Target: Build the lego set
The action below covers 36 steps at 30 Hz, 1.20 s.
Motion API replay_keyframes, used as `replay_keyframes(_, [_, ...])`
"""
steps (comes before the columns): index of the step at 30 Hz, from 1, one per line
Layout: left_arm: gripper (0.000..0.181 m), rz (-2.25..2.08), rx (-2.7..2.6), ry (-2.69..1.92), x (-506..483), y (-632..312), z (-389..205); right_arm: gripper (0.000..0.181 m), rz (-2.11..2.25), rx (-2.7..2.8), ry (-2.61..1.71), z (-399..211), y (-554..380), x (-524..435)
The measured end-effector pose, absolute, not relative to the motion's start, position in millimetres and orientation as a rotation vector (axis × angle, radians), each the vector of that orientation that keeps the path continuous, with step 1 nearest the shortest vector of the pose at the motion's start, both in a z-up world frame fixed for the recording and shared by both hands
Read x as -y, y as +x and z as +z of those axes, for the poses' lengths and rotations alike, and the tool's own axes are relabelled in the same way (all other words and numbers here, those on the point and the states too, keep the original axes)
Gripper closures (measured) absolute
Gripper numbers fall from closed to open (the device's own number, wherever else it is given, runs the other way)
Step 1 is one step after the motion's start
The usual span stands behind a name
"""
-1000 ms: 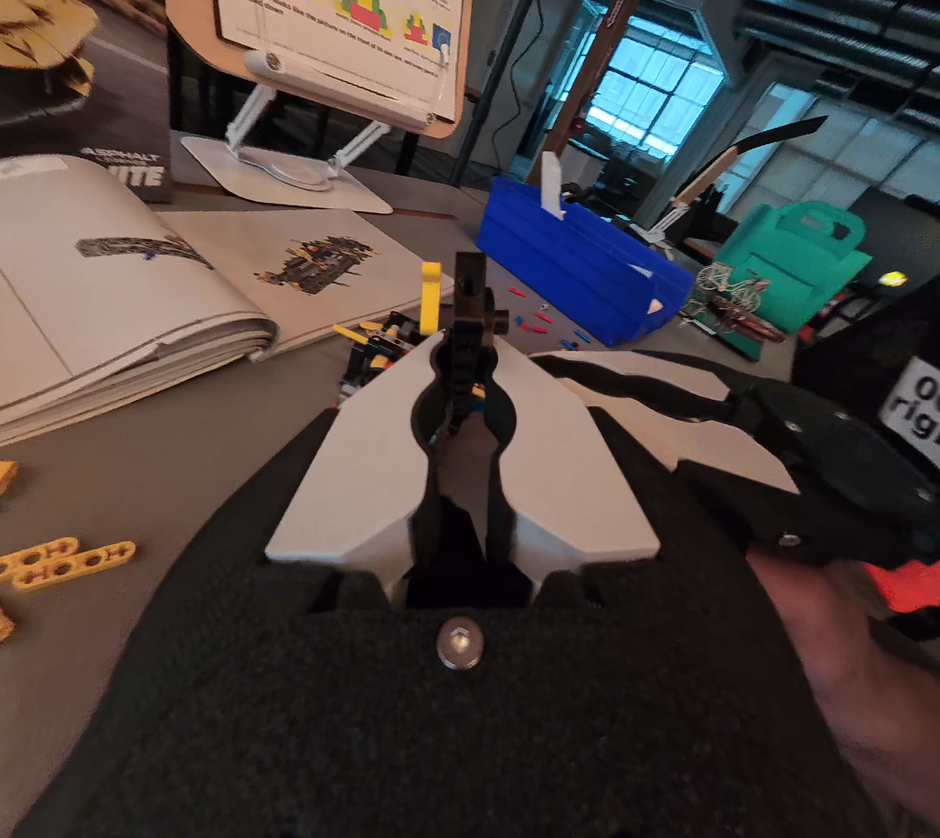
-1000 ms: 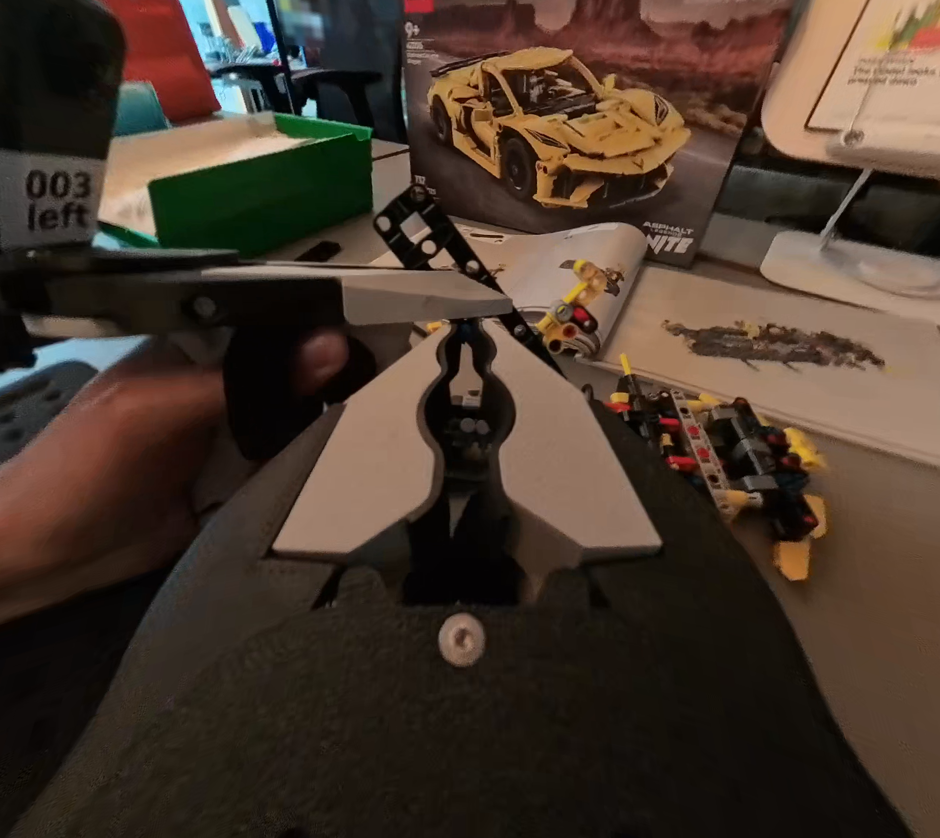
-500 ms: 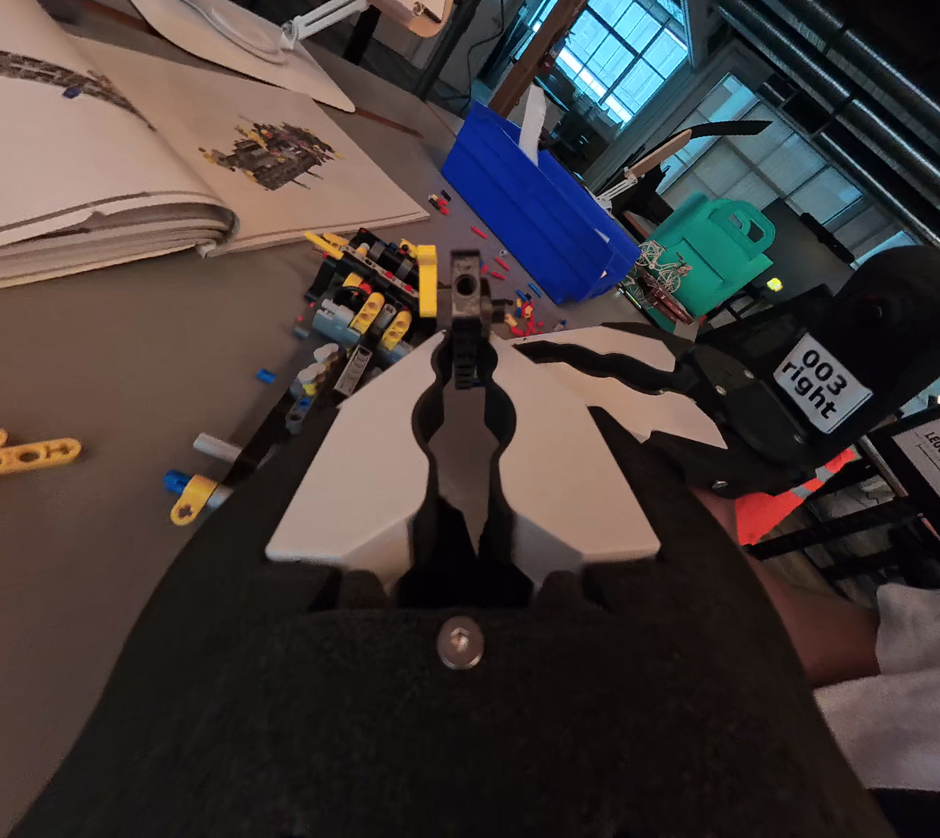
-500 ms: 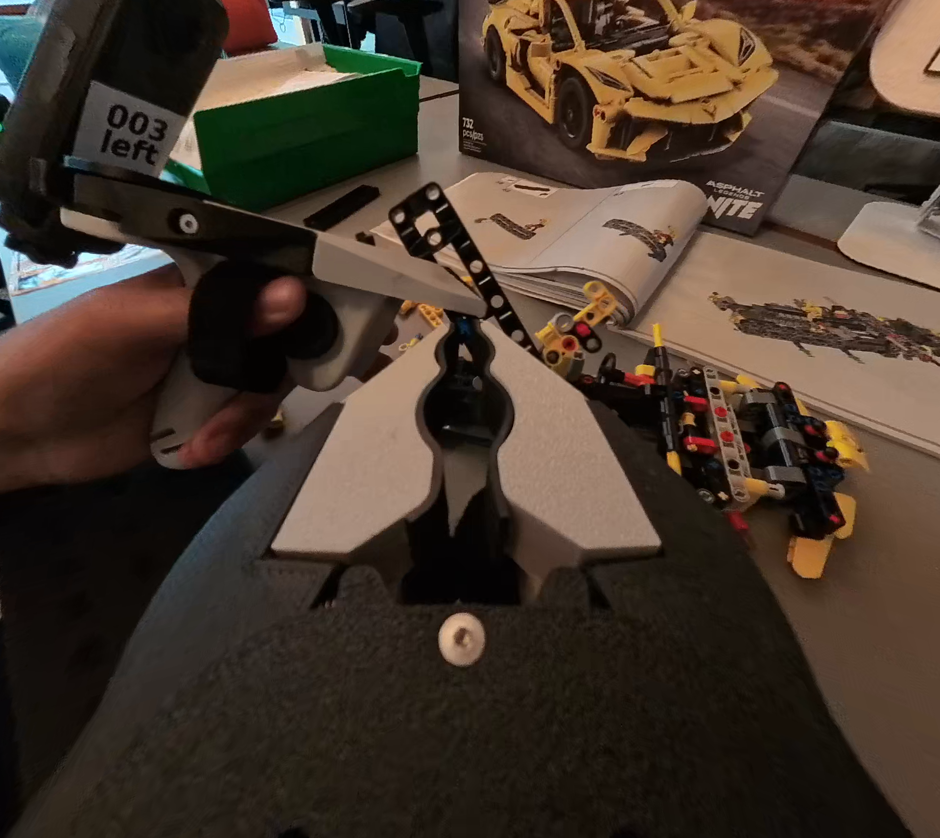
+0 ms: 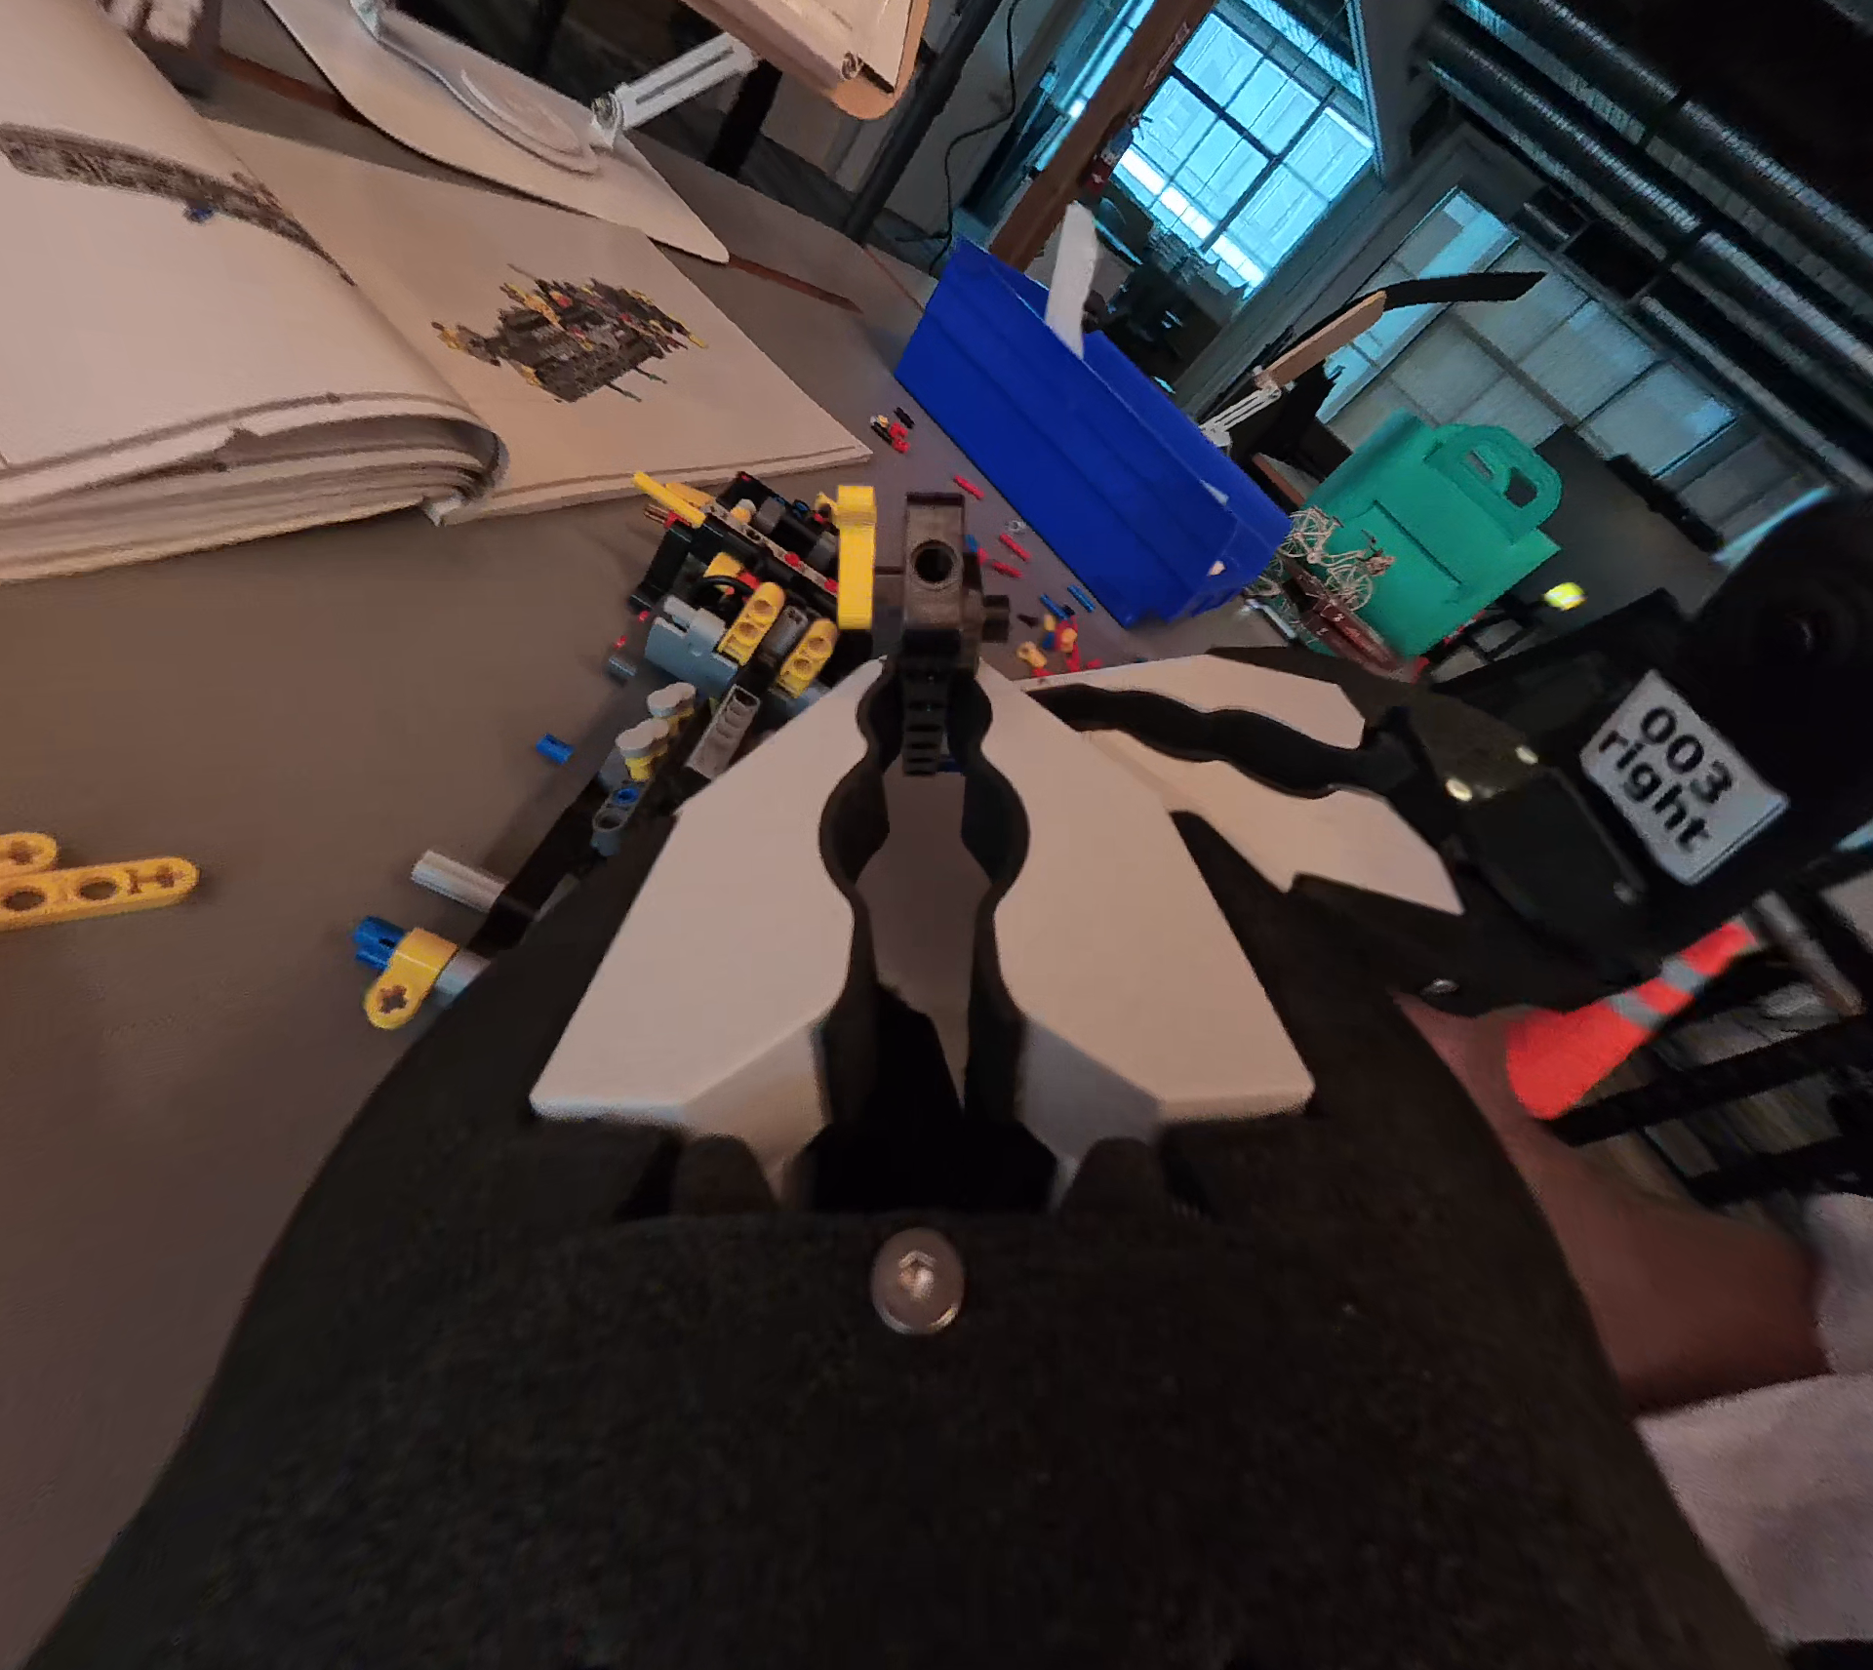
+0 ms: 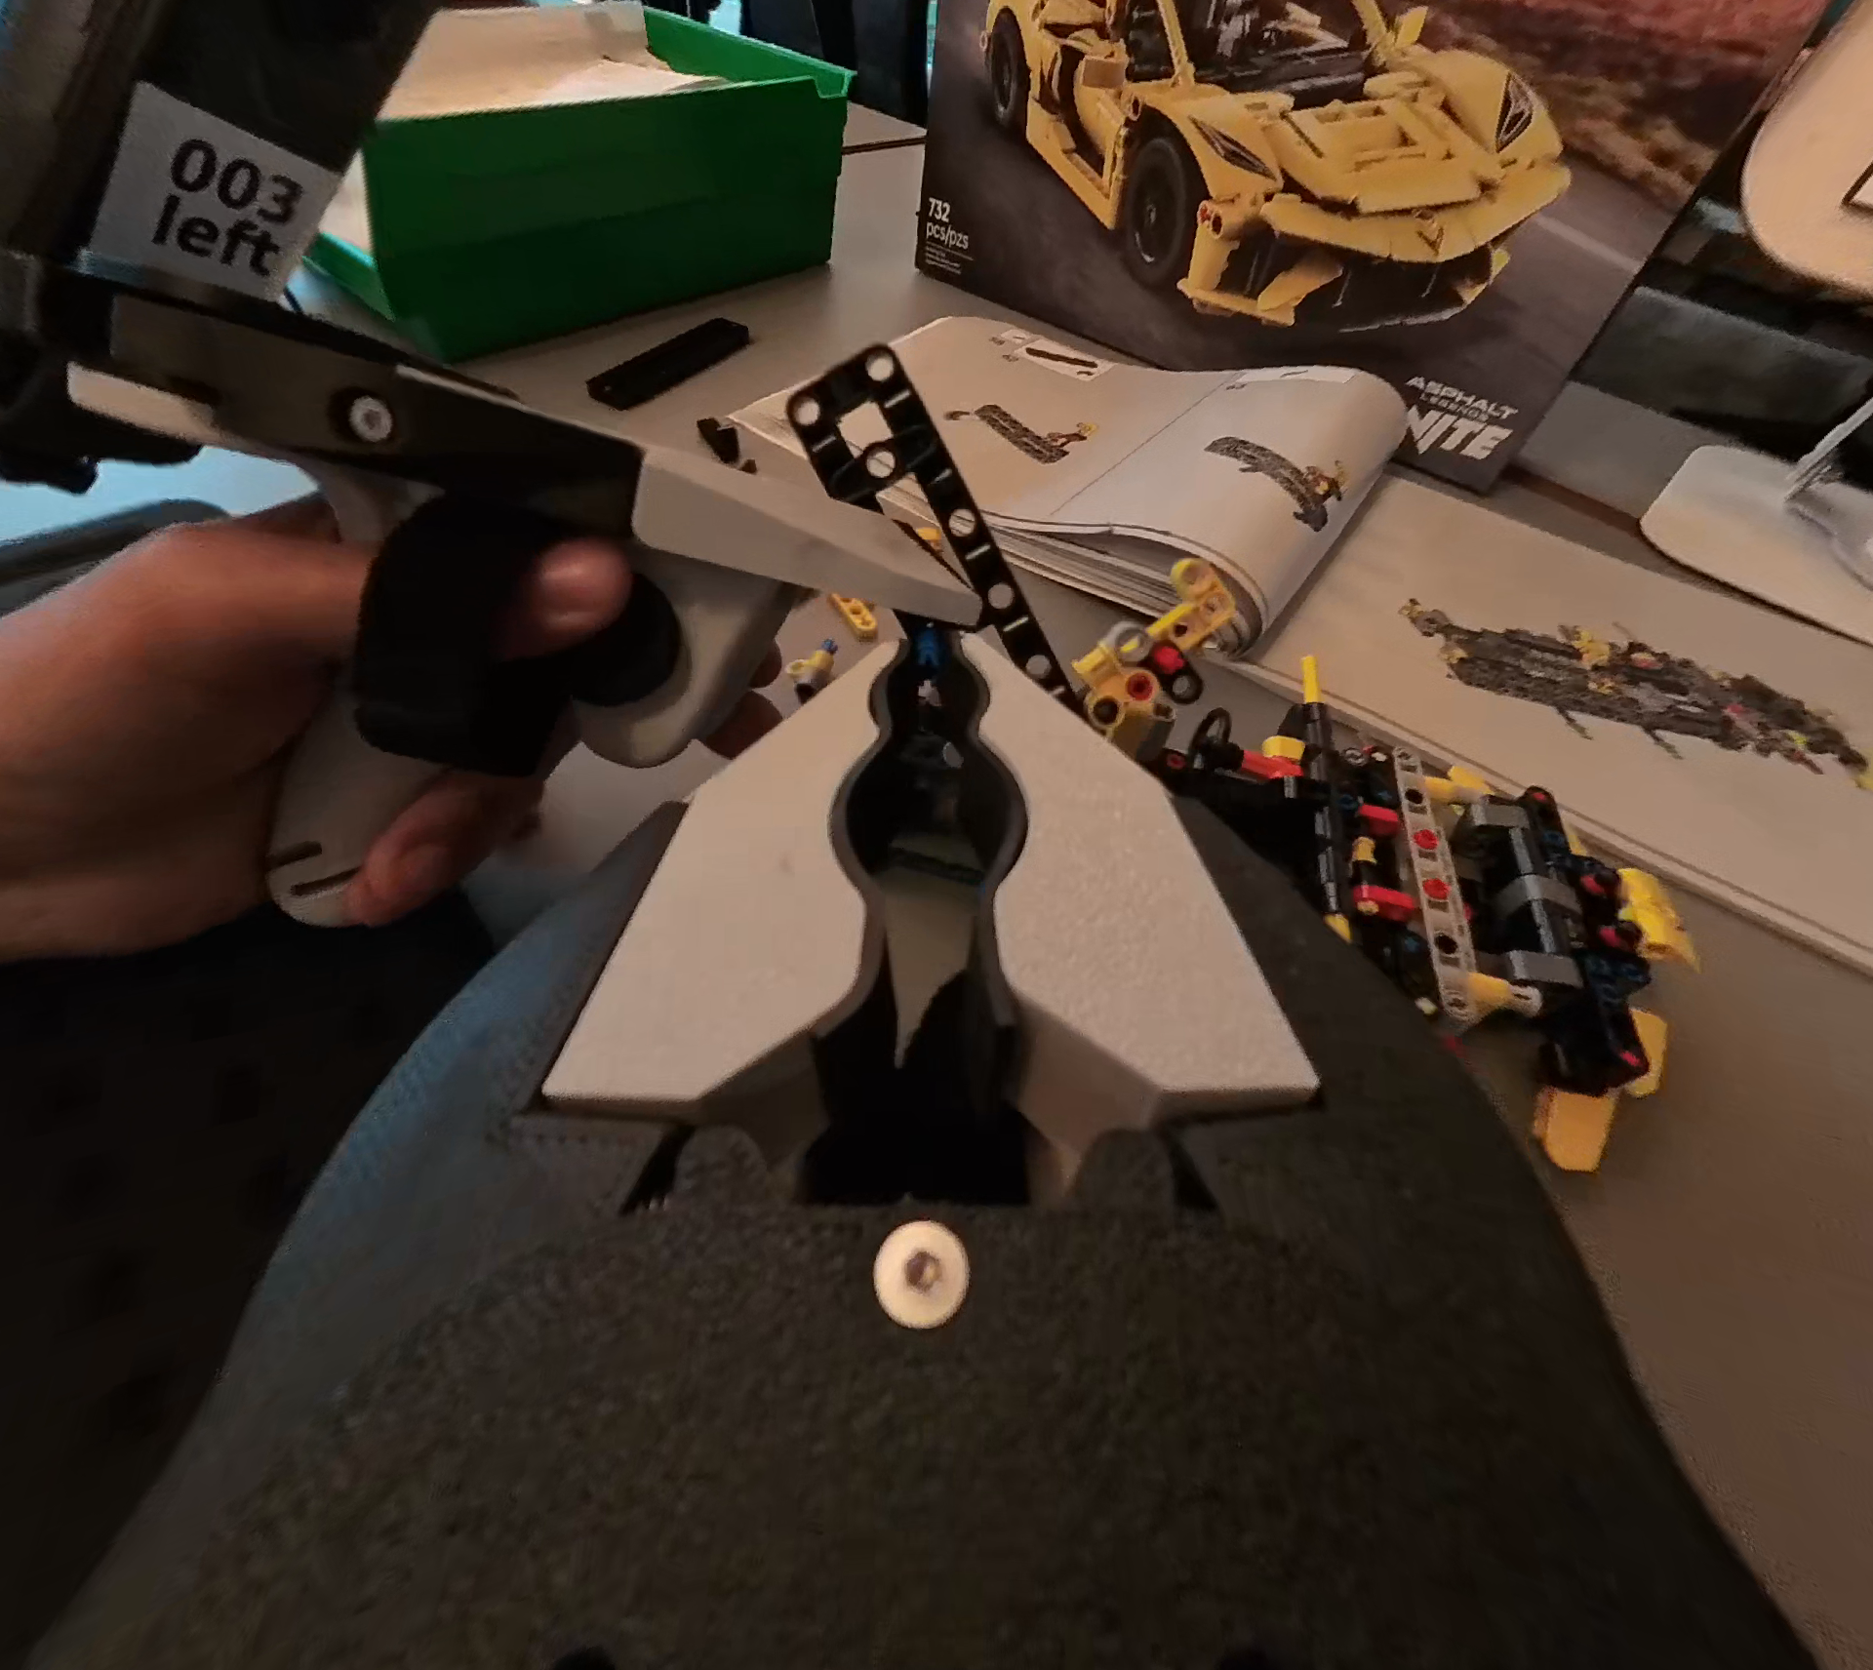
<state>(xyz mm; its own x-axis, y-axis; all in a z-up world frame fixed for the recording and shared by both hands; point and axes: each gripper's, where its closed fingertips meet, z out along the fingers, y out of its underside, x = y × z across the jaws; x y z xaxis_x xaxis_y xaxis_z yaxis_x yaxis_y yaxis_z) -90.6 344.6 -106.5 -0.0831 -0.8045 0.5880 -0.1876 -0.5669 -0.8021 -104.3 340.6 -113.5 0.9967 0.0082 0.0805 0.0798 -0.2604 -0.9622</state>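
Observation:
My left gripper (image 5: 932,679) is shut on a long black Technic beam (image 5: 938,598), seen end-on here. In the right wrist view the beam (image 6: 912,496) sticks up and leftward from the left gripper (image 6: 948,603), with a square frame at its top. My right gripper (image 6: 929,659) is shut on a small blue pin (image 6: 927,648), its tips just below the beam. It enters the left wrist view (image 5: 1034,684) from the right, beside the beam. The partly built black, yellow and grey chassis (image 6: 1439,892) lies on the table past both grippers; it also shows in the left wrist view (image 5: 750,598).
An open instruction booklet (image 5: 304,344) lies behind the chassis. The set's box (image 6: 1368,50) and a green bin (image 6: 608,182) stand at the back, a blue bin (image 5: 1074,446) to the right. Yellow beams (image 5: 91,887), loose pins (image 5: 1054,628) and a small yellow subassembly (image 6: 1155,659) lie about. Both grippers' tips are close together, under 4 cm apart.
Both grippers have swung together and tilted, bringing more of the chassis and table into view. Both stay shut on their pieces, tips still close together.

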Motion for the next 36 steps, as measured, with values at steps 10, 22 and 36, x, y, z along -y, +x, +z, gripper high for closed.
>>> replay_keyframes(10, [0.173, -1.484, -1.070, -1.587, -347.5, -91.6, -95.8, 0.177, -0.009, -0.144, -1.768, -104.1, -105.4, -343.4])
replay_keyframes(22, [0.172, -2.013, -0.772, -1.720, -347.7, -89.0, -87.1, 0.177, -0.093, -0.047, -1.851, -92.8, -101.9, -347.7])
replay_keyframes(36, [0.172, -2.166, -0.751, -1.873, -341.1, -77.5, -101.4, 0.177, -0.114, 0.340, -2.060, -109.1, -90.4, -338.3])
